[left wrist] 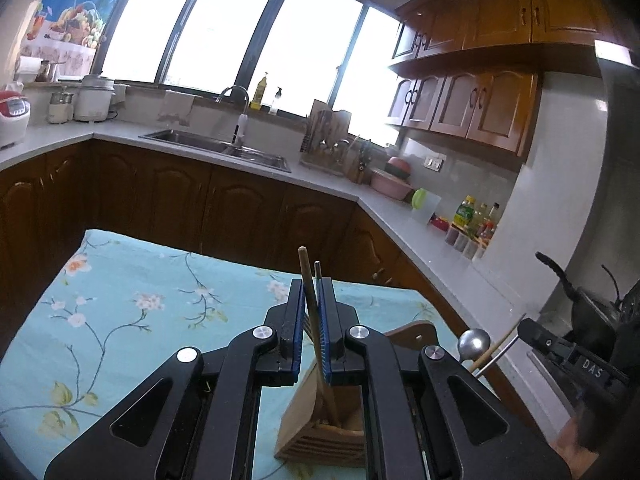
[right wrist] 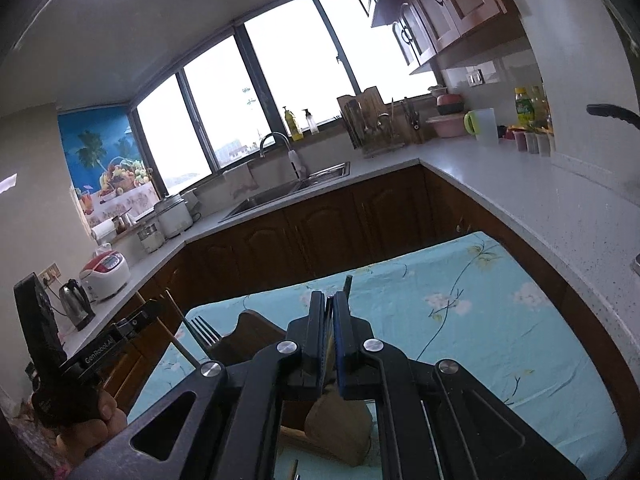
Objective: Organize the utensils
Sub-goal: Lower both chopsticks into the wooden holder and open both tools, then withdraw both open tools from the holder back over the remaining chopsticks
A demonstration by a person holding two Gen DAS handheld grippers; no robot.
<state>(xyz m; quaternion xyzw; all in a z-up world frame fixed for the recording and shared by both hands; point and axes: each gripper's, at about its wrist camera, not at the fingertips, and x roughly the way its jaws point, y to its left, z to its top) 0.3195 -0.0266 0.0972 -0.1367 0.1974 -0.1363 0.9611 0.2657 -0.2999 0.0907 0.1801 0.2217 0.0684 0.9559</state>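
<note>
Two grippers hold utensils above the wooden holder (left wrist: 320, 428) on the desk (left wrist: 132, 320). Left gripper (left wrist: 311, 320) has jaws closed on chopsticks (left wrist: 308, 280), holder directly below them. Right gripper (right wrist: 329, 336) jaws clamp a wooden-handled utensil (right wrist: 338, 426) (kind unclear). Lower straight, release when the tips are inside.

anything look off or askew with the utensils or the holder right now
Nothing spilled or broken. The left gripper clamps a chopstick and a fork together, slightly crossed above the wooden holder. The right gripper is shut on a wooden spatula, its blade pointing down.
</note>
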